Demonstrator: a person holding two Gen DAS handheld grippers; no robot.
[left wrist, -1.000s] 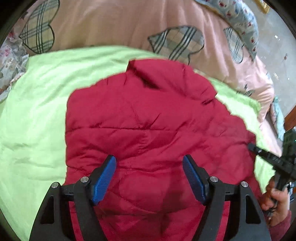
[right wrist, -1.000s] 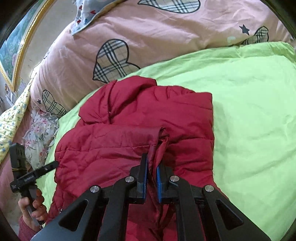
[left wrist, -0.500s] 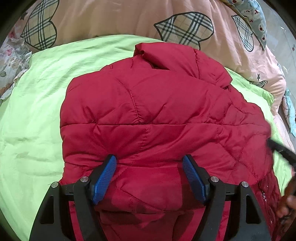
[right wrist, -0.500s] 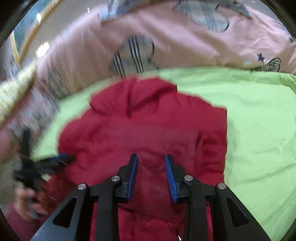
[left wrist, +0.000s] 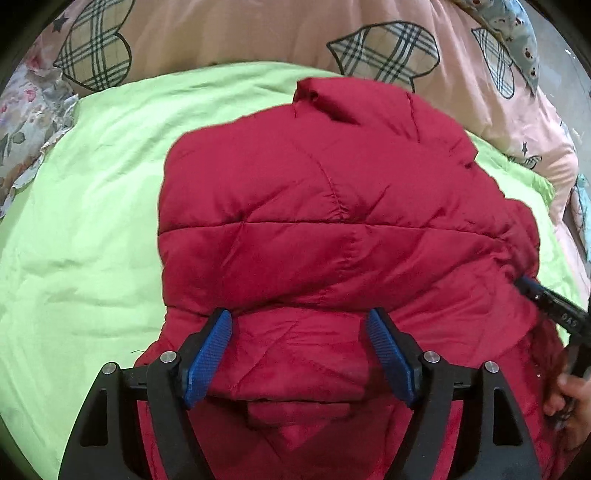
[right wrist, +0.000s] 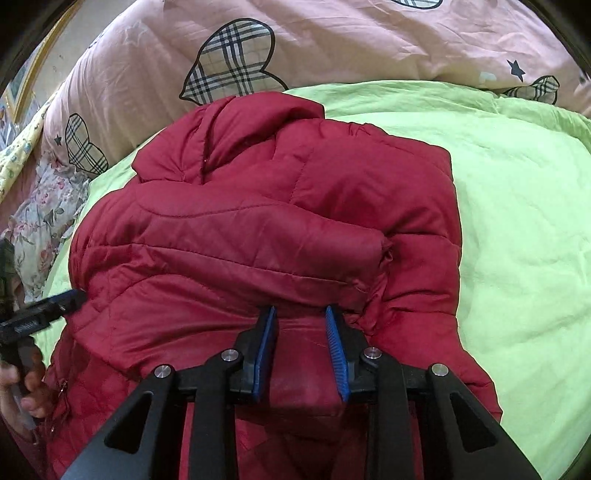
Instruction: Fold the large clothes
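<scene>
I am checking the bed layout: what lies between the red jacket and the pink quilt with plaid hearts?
In the left wrist view, a strip of green sheet lies between the red jacket and the pink quilt; near the collar they nearly meet.

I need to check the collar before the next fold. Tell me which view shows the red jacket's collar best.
The right wrist view: the collar of the red jacket lies in full, with its folds and seam clear. In the left wrist view the collar is blurred and partly flattened.
</scene>
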